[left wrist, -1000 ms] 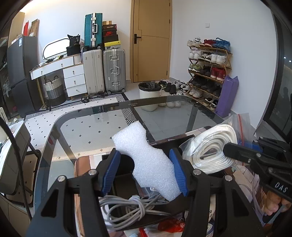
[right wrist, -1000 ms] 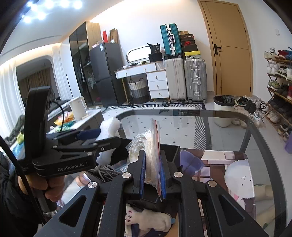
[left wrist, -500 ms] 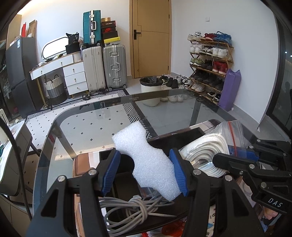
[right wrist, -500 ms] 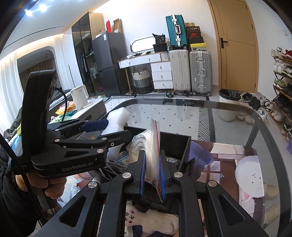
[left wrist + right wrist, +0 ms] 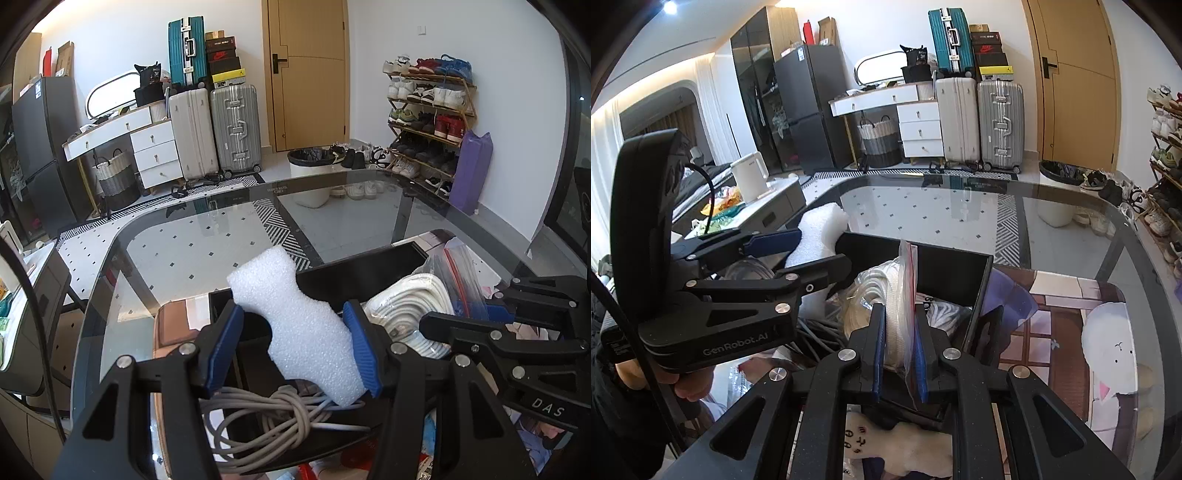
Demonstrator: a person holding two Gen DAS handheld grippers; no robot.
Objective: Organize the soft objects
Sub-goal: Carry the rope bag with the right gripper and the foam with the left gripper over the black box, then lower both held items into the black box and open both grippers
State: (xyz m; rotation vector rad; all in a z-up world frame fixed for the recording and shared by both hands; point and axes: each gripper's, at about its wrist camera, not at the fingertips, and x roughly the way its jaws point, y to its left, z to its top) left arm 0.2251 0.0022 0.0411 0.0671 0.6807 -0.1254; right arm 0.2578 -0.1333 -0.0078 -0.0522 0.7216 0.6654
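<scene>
My left gripper (image 5: 295,347) clamps a white foam block (image 5: 295,328) over the black bin (image 5: 369,273) on the glass table (image 5: 192,254), a tangle of grey cable (image 5: 273,417) lying beneath it. My right gripper (image 5: 899,354) pinches a zip bag of white rope (image 5: 894,295) just beside, low in the bin and crowding the foam's right side.

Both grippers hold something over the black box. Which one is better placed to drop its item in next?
Probably the right gripper. Its bag of white rope already hangs low inside the black box. The left gripper holds its foam above the grey cable, higher up.
</scene>
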